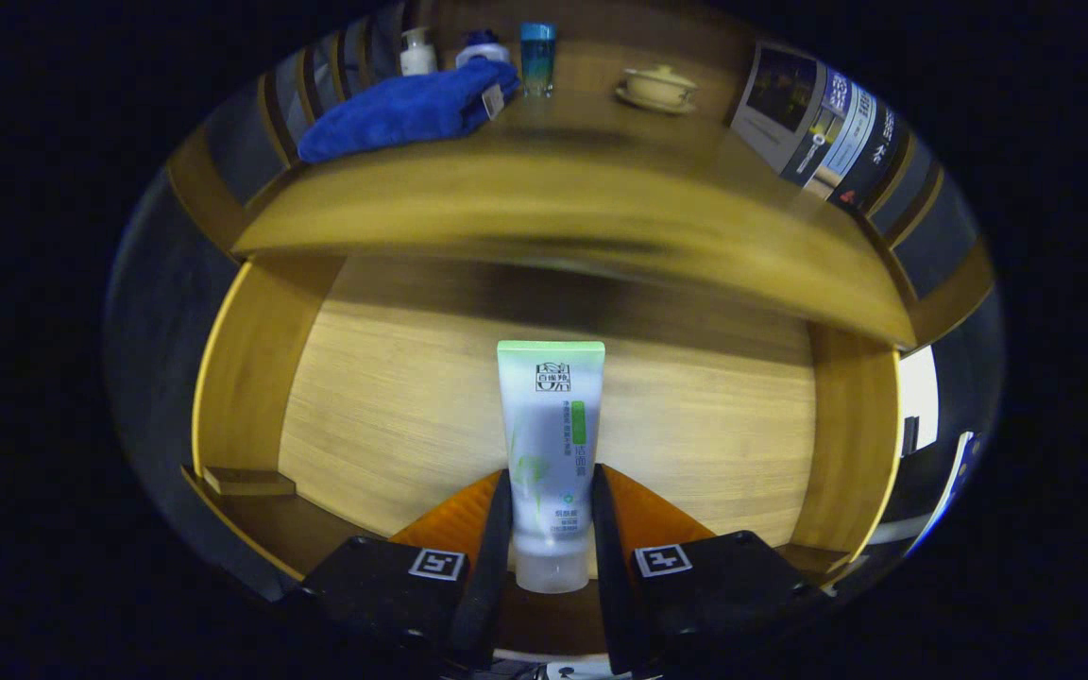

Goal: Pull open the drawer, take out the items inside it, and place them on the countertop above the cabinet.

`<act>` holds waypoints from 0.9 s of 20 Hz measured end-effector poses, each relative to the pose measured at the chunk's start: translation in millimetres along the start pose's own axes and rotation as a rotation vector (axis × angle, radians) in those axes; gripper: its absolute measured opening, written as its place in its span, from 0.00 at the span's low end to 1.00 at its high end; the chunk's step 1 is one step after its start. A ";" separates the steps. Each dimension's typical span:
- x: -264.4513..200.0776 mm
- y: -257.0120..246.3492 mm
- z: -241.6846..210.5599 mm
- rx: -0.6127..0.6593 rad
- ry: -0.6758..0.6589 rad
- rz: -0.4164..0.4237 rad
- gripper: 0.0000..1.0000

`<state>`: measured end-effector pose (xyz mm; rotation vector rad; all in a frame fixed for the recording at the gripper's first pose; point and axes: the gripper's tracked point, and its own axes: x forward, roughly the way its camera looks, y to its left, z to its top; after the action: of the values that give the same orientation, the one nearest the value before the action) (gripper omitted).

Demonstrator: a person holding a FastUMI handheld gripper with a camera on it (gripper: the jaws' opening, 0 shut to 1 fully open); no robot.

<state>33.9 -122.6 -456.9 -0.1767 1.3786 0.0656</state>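
The tube [550,444] stands between the two fingers of the gripper [550,515], cap end nearest the camera and crimped end pointing ahead into the open drawer [393,397]. Both fingers press against its lower sides, so the gripper is clamped on the tube. The pictures do not tell whether the tube rests on the drawer floor or is raised off it. The tube is a soft plastic squeeze tube, whitish and slightly translucent, with a flat green band across the crimped end, a green leaf drawing along one side, a small green patch by the print, and a pale, frosted round cap. The drawer is wood, with a pale, fine-grained bottom and darker, yellowish side walls with smooth rounded edges. Beyond the drawer, the wooden bench [591,203] has a glossy brown top with a thick front edge. On it lie a folded blue cloth [407,109] of soft, fuzzy fabric, a small white bottle [417,52], a blue-capped jar [482,45] behind the cloth, a blue tumbler [537,57], a cream lidded cup [659,87] on a saucer, and a glossy booklet [813,118].
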 end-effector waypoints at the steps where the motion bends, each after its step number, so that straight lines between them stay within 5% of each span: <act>1: -13.8 -1.2 8.5 0.000 -0.016 0.001 0.51; 7: -64.3 -19.5 66.4 -0.006 -0.105 -0.014 0.51; 18: -28.5 -53.5 206.5 0.096 -0.191 -0.086 0.51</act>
<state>236.8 -139.9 -387.2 -0.1453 1.1797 -0.0544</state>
